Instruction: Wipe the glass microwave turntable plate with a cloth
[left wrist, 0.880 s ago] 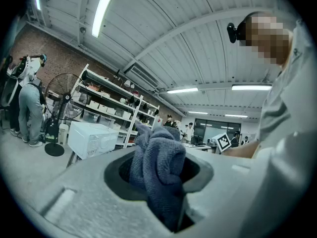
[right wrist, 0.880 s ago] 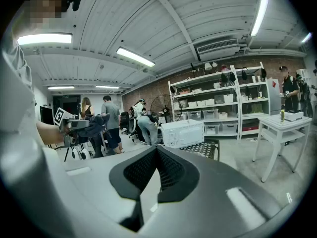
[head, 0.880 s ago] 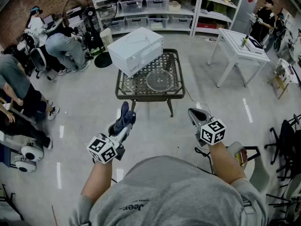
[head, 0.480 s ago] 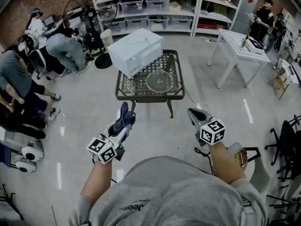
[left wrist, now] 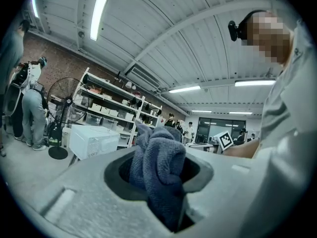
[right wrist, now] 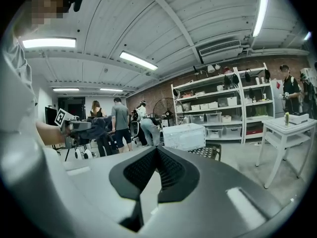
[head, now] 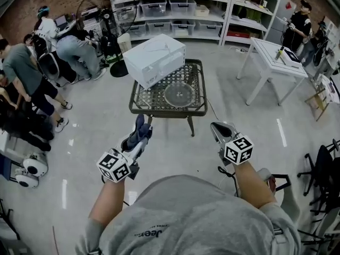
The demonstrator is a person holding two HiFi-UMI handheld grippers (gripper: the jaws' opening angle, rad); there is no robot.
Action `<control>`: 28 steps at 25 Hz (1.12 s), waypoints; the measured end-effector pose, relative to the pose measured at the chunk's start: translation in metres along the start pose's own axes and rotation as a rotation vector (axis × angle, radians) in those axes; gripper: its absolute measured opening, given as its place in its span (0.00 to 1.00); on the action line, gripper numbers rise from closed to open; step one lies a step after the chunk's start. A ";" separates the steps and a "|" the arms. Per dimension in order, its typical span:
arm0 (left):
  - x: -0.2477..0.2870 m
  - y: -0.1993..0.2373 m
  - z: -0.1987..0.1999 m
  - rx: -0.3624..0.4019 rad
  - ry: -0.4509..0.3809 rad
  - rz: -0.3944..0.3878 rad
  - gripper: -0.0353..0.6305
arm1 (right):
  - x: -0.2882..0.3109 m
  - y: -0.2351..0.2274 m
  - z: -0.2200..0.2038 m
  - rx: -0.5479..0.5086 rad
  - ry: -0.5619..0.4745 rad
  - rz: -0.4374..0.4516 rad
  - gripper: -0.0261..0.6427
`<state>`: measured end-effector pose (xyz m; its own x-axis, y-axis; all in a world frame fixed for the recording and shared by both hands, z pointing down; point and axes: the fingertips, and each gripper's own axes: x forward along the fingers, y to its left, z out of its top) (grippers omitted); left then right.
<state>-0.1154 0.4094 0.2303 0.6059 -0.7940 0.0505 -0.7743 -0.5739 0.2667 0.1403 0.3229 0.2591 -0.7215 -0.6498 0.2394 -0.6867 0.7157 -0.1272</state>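
Left gripper [head: 139, 138] pinches the bunched dark blue cloth [head: 139, 125]. Right gripper [head: 220, 128] has its jaws pressed together on nothing. Both sit where they were 0.9 s ago, well short of the round clear glass turntable plate [head: 179, 95]. The plate lies flat on the dark metal lattice table [head: 159, 109], beside the white microwave oven [head: 155, 59]. The bystanders [head: 24, 68] at my left have shifted.

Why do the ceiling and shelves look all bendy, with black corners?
Left gripper view: a wide-angle lens bows the ceiling and darkens the corners; the near cloth looks huge. Right gripper view: same bowing, shelves lean, ceiling lights glare. Head view: the floor curves at the edges.
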 end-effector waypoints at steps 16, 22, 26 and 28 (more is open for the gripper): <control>0.063 -0.048 -0.003 -0.001 -0.019 0.067 0.25 | -0.027 -0.053 0.012 -0.031 -0.009 0.106 0.05; 0.086 -0.025 -0.006 -0.020 -0.001 0.047 0.25 | -0.005 -0.069 0.006 -0.010 0.010 0.092 0.05; 0.109 0.018 -0.005 -0.037 -0.001 0.006 0.25 | 0.030 -0.082 0.008 -0.008 0.021 0.056 0.05; 0.126 0.049 -0.002 -0.047 -0.008 -0.024 0.25 | 0.056 -0.092 0.011 -0.013 0.022 0.032 0.05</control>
<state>-0.0764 0.2815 0.2518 0.6225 -0.7818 0.0356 -0.7500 -0.5829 0.3125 0.1621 0.2174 0.2735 -0.7409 -0.6209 0.2561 -0.6621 0.7393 -0.1228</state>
